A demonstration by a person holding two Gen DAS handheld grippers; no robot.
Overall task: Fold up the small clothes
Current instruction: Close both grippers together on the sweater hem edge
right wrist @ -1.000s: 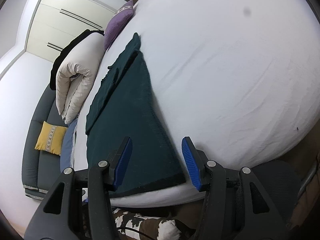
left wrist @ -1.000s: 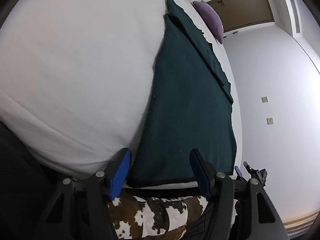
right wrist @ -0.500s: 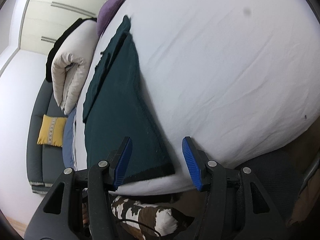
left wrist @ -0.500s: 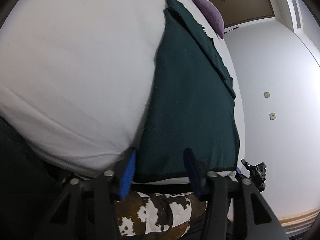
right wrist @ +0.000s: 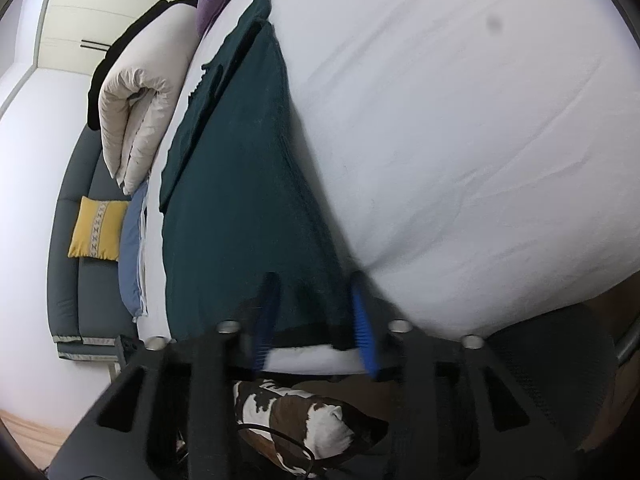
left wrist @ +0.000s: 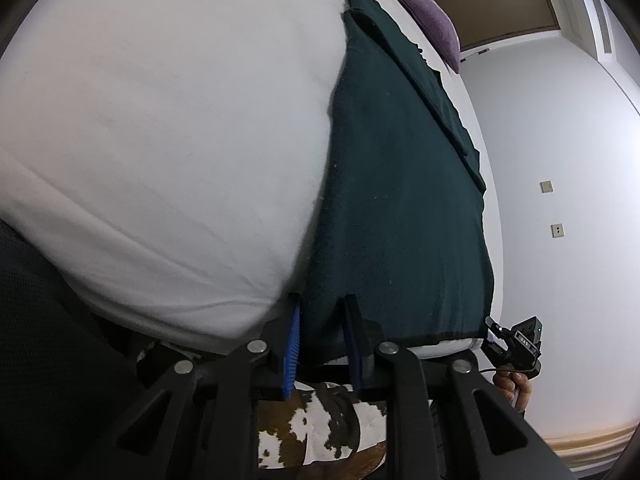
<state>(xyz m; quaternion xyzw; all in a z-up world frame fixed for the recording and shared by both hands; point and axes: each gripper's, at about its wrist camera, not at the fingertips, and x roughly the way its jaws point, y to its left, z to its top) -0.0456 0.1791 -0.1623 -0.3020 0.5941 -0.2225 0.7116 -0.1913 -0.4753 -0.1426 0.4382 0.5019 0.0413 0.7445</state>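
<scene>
A dark green garment (left wrist: 400, 184) lies flat on the white bed (left wrist: 168, 128), its hem at the near edge. My left gripper (left wrist: 322, 304) has its blue-padded fingers closed in on the hem's left corner, fabric between them. In the right wrist view the same garment (right wrist: 240, 184) runs away from me, and my right gripper (right wrist: 314, 284) straddles the hem's right corner with its jaws partly closed, blurred. The right gripper also shows in the left wrist view (left wrist: 516, 340) past the far corner.
A purple cushion (left wrist: 432, 28) and a rolled cream duvet (right wrist: 140, 96) lie at the bed's head. A grey sofa (right wrist: 80, 280) with a yellow cushion (right wrist: 98, 228) stands to the left. A cow-print item (right wrist: 304, 416) lies below the bed edge.
Both grippers moved forward onto the garment's near hem and their jaws narrowed. The left one now pinches the corner; the right one is still closing.
</scene>
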